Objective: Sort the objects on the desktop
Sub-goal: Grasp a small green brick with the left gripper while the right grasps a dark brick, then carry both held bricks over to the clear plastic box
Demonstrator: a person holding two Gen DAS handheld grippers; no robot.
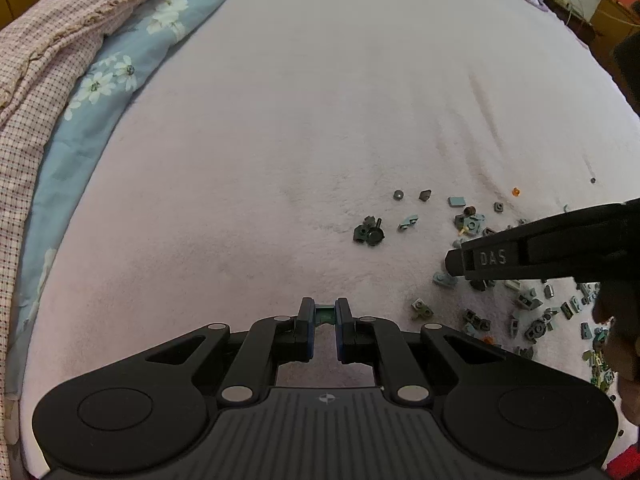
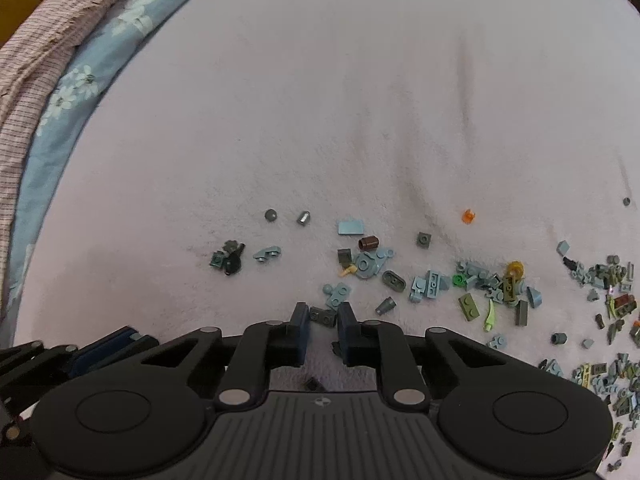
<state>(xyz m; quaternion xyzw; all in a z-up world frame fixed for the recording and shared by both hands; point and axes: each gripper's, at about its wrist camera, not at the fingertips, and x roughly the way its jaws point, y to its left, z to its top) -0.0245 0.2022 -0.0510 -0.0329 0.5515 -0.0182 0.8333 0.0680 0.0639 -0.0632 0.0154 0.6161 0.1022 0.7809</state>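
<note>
Small toy bricks, mostly grey and blue-grey, lie scattered on a pale pink blanket point(image 2: 320, 100). My left gripper point(image 1: 325, 312) is shut on a small green brick point(image 1: 324, 314), held just above the blanket. The loose pile point(image 1: 532, 312) lies to its right. My right gripper point(image 2: 323, 314) has narrow jaws that bracket a dark grey brick point(image 2: 322, 317) at the near edge of the scatter, touching both its ends. Seen from the left wrist, the right gripper point(image 1: 456, 260) comes in from the right, low over the pieces. The left gripper point(image 2: 108, 346) shows at the lower left of the right wrist view.
A black and dark grey cluster point(image 2: 229, 259) lies apart to the left, with a grey dome point(image 2: 271, 215) and a silver stud point(image 2: 304, 217) behind it. An orange piece point(image 2: 467, 216) sits farther back. A floral blue quilt point(image 1: 96, 80) and checked cloth point(image 1: 36, 48) border the left side.
</note>
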